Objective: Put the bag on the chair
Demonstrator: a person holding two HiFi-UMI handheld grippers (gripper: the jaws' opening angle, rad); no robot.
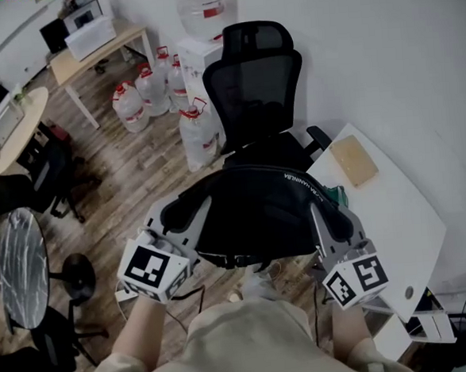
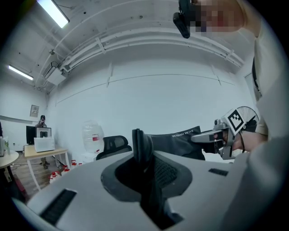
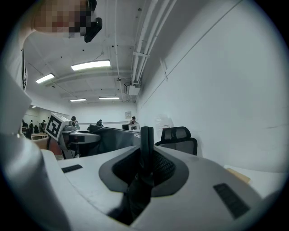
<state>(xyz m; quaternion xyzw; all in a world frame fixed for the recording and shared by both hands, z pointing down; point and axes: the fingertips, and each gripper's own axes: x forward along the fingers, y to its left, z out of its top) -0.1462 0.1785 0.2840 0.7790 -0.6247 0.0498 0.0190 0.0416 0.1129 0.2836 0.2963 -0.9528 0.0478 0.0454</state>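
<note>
Head view: wood floor (image 1: 128, 166), white table (image 1: 398, 209), black chair (image 1: 254, 84); left gripper (image 1: 166, 220) and right gripper (image 1: 331, 214), held level, each clamp the black bag (image 1: 254, 210) stretched between them.

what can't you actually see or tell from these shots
- Head view: the chair seat is hidden under the black bag, so whether the bag rests on it is unclear.
- Head view: white lettering on the bag is too small to read.
- Left gripper view: things on the far desk are too small.
</note>
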